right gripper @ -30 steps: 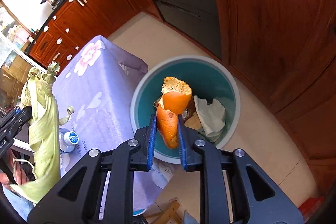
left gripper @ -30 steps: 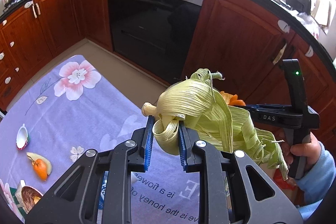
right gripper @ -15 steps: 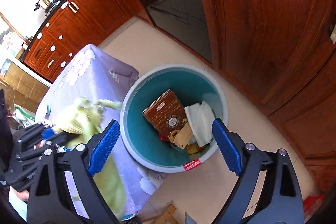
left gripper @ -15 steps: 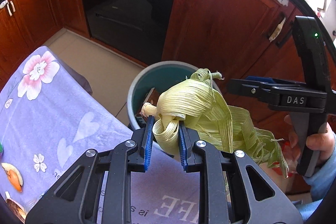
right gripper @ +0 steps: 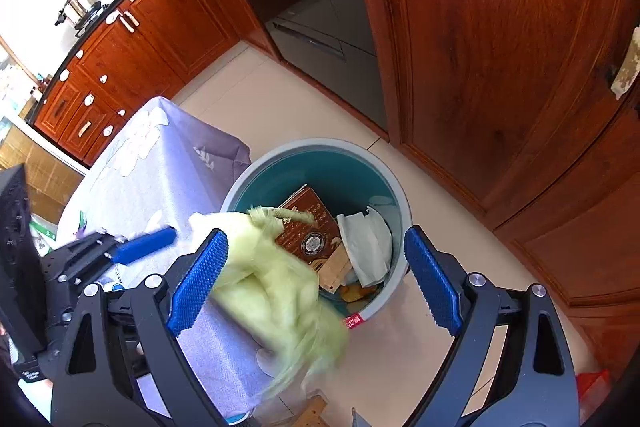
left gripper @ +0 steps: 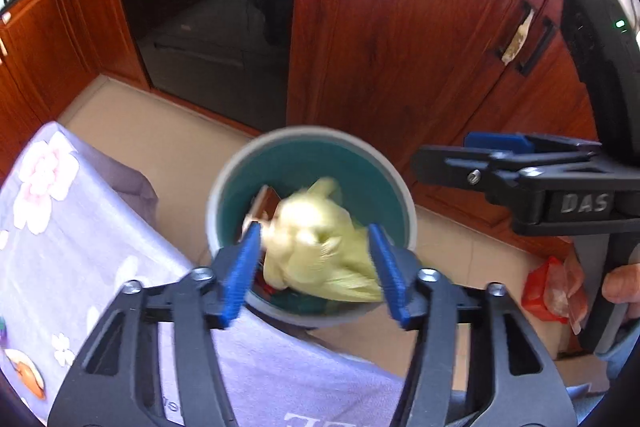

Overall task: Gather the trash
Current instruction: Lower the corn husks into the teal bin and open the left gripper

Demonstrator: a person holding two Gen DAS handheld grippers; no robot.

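Observation:
A pale green corn husk [left gripper: 320, 251] is blurred and falling between the spread fingers of my left gripper [left gripper: 318, 271], over the grey bin with a teal inside [left gripper: 320, 151]. It touches neither pad. In the right wrist view the husk [right gripper: 280, 287] drops at the near rim of the bin [right gripper: 320, 147]. My right gripper [right gripper: 316, 283] is open and empty above the bin. The bin holds a brown box [right gripper: 308, 227], white paper [right gripper: 368, 239] and orange peel [right gripper: 356, 291].
The table with a purple flowered cloth [left gripper: 80, 227] stands left of the bin, with food scraps [left gripper: 28, 373] at its left edge. Red wood cabinets [left gripper: 400, 27] and a dark oven [left gripper: 200, 27] stand behind. A red packet [left gripper: 548, 287] lies on the floor at right.
My left gripper has opened and let go of the corn husk, which now falls toward the bin. My right gripper opened earlier and dropped the orange peel into the bin.

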